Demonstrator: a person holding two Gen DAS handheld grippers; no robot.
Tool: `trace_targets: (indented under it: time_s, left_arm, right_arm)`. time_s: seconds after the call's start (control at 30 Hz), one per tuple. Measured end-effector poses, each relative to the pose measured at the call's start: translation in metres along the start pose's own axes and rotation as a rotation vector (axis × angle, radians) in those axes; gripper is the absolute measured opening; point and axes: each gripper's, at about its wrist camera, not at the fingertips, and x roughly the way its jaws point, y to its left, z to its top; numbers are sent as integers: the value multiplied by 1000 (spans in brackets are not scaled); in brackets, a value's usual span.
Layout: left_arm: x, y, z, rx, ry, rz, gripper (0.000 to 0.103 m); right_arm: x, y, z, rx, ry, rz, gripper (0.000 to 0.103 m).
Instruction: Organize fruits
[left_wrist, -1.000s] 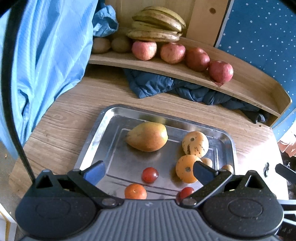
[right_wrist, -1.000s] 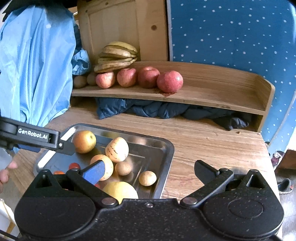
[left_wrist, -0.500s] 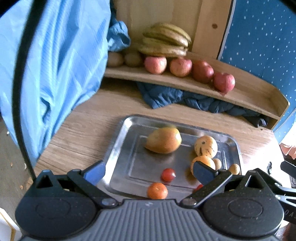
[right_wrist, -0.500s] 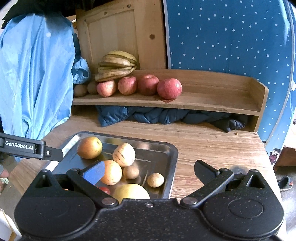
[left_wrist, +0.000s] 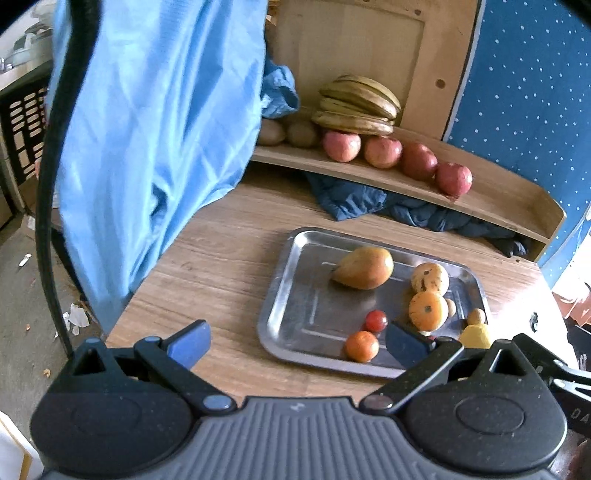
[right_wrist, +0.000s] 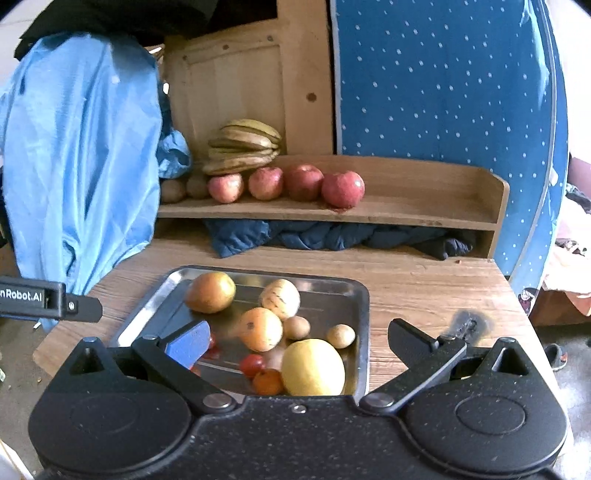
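Observation:
A steel tray (left_wrist: 291, 295) (right_wrist: 354, 295) on the wooden table holds a mango (left_wrist: 364, 267) (right_wrist: 210, 291), a striped melon (left_wrist: 430, 277) (right_wrist: 280, 293), an orange fruit (left_wrist: 428, 311) (right_wrist: 260, 328), a tangerine (left_wrist: 362, 346), small tomatoes (left_wrist: 376, 320) and a yellow fruit (right_wrist: 313, 367). My left gripper (left_wrist: 297, 345) is open and empty above the table's front edge, left of the tray. My right gripper (right_wrist: 297, 338) is open and empty above the tray's near end.
A wooden shelf (left_wrist: 498, 206) (right_wrist: 424, 210) at the back carries several red apples (left_wrist: 380, 151) (right_wrist: 341, 189), bananas (left_wrist: 356, 105) (right_wrist: 243, 146) and kiwis (left_wrist: 303, 133). Dark blue cloth (right_wrist: 332, 238) lies under it. A light blue garment (left_wrist: 147, 129) hangs at the left.
Both grippers have drawn back and up from the tray, staying open. The left one has also shifted left, so the tray now sits to its right.

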Motion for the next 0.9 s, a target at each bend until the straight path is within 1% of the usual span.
trace_targets:
  time_s: [0.13,0.17,0.27,0.47,0.7,0.9]
  left_arm:
    - [-5,7,-6,18,-19,30,103]
    - [-6,8,-7,24,-21,27,103]
    - [-12,11,-13,30,-39,5,103]
    - [-18,19,-26,1,-40,-33,103]
    - [-27,24,-37,7,-52,-85,103]
    - [-33,28,-49,25,-55,-98,103]
  right_arm:
    - [-10,10,-2,-15,-9,-4,102]
    - [-12,11,-2,-19,-10,-6,102]
    - [-19,15,-5,-38,-8,-18,102]
    - [-33,23,-12,-73,-2,-35,102]
    - [-48,30,-20,-73,-11,-47,102]
    - [-65,35,-33,-71,-8,-59,102]
